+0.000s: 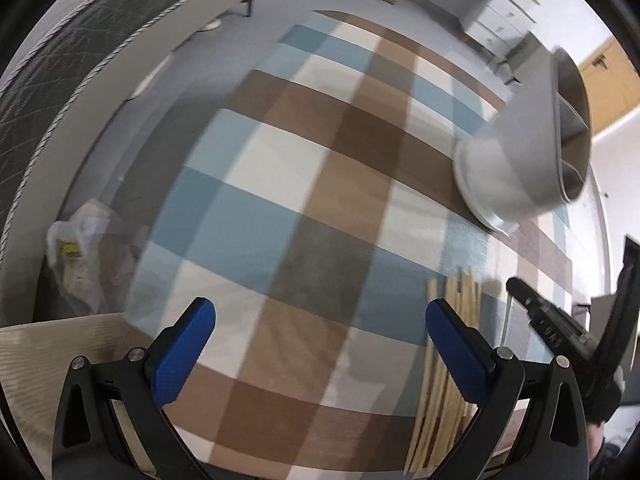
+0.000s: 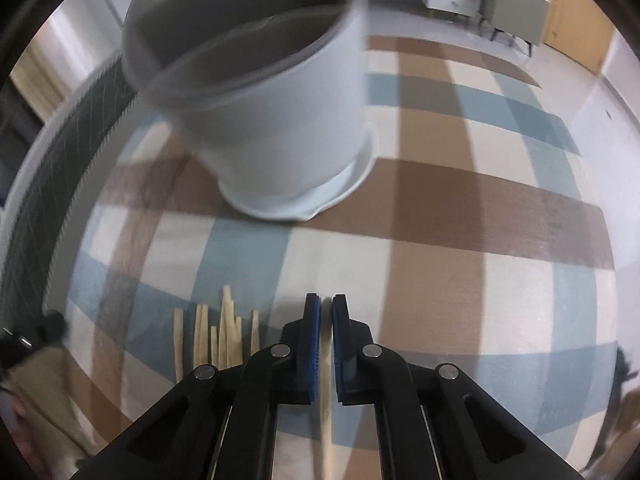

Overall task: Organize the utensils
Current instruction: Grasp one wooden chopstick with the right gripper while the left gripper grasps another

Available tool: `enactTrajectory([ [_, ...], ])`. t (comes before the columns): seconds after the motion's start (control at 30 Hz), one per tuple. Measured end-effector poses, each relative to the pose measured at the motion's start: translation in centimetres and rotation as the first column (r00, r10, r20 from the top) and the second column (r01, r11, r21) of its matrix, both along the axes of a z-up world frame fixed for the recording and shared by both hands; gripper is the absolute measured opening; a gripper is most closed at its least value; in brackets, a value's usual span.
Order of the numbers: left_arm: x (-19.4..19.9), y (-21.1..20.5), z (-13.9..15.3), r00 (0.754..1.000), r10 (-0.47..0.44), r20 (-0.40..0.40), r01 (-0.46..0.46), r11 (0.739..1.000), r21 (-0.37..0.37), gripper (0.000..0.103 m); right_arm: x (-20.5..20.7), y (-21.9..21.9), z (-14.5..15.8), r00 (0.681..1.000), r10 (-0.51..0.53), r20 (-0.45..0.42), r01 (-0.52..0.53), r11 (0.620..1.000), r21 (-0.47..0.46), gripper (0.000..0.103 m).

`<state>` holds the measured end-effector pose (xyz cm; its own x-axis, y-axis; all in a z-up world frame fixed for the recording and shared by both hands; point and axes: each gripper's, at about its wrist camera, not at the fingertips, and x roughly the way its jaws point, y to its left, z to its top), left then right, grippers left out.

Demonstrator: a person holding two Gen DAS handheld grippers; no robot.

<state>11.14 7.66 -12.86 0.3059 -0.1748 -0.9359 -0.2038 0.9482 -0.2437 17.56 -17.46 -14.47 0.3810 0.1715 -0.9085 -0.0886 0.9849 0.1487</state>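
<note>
The right tool (image 2: pixel 327 308) is closed on one wooden chopstick (image 2: pixel 327 420), which runs back between its blue pads, in front of the white holder (image 2: pixel 280 120). The left tool (image 1: pixel 320 344) is open and holds nothing. The other chopsticks (image 2: pixel 224 332) lie in a loose bundle on the checked cloth (image 2: pixel 460 280) of the bench, near the holder. Its compartments (image 1: pixel 572 120) look empty, as far as I can see. So the task seems only at its start: almost all chopsticks are left.

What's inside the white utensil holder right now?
The white utensil holder shows divided compartments; the visible parts look empty. The compartment floors are hidden by the walls, and the right wrist view is too blurred to tell.
</note>
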Motion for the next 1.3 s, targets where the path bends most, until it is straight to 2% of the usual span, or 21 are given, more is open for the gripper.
enactTrajectory([
  [0.07, 0.1, -0.8, -0.3, 0.999, -0.035, 0.0, 0.035, 0.999, -0.012, 0.102, -0.2, -1.4, 1.0, 0.999, -0.044, 0.025, 0.042, 0.998, 0.055, 0.005],
  [0.2, 0.3, -2.3, -1.4, 0.996, -0.085, -0.022, 0.084, 0.996, -0.038, 0.095, -1.1, -4.2, 3.4, 0.988, -0.131, 0.084, 0.114, 0.978, 0.175, 0.005],
  [0.4, 0.4, -4.2, -1.7, 0.991, -0.13, -0.028, 0.13, 0.991, -0.02, 0.089, -2.6, -8.7, 5.2, 0.953, -0.284, 0.105, 0.232, 0.907, 0.352, 0.005],
  [0.57, 0.8, -5.6, -2.0, 0.988, -0.143, -0.049, 0.143, 0.99, -0.008, 0.081, -3.4, -10.9, 5.9, 0.93, -0.349, 0.118, 0.265, 0.855, 0.447, 0.005],
  [0.63, 1.2, -6.0, -2.3, 0.985, -0.152, -0.077, 0.151, 0.988, -0.012, 0.064, -3.6, -11.3, 6.3, 0.922, -0.363, 0.138, 0.265, 0.847, 0.461, 0.005],
  [0.67, 1.4, -6.3, -2.3, 0.985, -0.151, -0.089, 0.151, 0.988, -0.006, 0.062, -3.8, -11.7, 6.5, 0.916, -0.374, 0.144, 0.269, 0.841, 0.469, 0.005],
  [0.8, 2.0, -6.4, -2.4, 0.986, -0.131, -0.104, 0.135, 0.99, 0.03, 0.062, -4.2, -12.7, 6.8, 0.903, -0.404, 0.146, 0.283, 0.815, 0.505, 0.005],
  [0.9, 2.4, -6.8, -2.8, 0.983, -0.13, -0.131, 0.136, 0.99, 0.037, 0.062, -4.4, -13.1, 6.9, 0.898, -0.413, 0.151, 0.287, 0.81, 0.511, 0.005],
  [1.07, 3.1, -7.7, -3.1, 0.982, -0.123, -0.142, 0.138, 0.986, 0.097, 0.059, -4.4, -13.5, 7.1, 0.89, -0.426, 0.166, 0.289, 0.806, 0.517, 0.005],
  [1.17, 3.1, -8.3, -2.9, 0.983, -0.113, -0.141, 0.133, 0.982, 0.135, 0.039, -4.5, -13.6, 7.4, 0.887, -0.427, 0.176, 0.284, 0.805, 0.521, 0.005],
  [1.23, 3.1, -8.6, -2.9, 0.983, -0.107, -0.149, 0.135, 0.973, 0.189, 0.018, -4.6, -13.7, 7.6, 0.886, -0.425, 0.184, 0.28, 0.808, 0.518, 0.005],
  [1.27, 3.1, -8.6, -2.9, 0.983, -0.109, -0.147, 0.134, 0.975, 0.176, 0.014, -4.6, -13.7, 7.6, 0.886, -0.425, 0.187, 0.279, 0.809, 0.517, 0.005],
  [1.3, 3.1, -8.5, -2.9, 0.984, -0.103, -0.148, 0.129, 0.976, 0.175, 0.006, -4.6, -13.7, 7.7, 0.885, -0.426, 0.189, 0.279, 0.81, 0.516, 0.005],
])
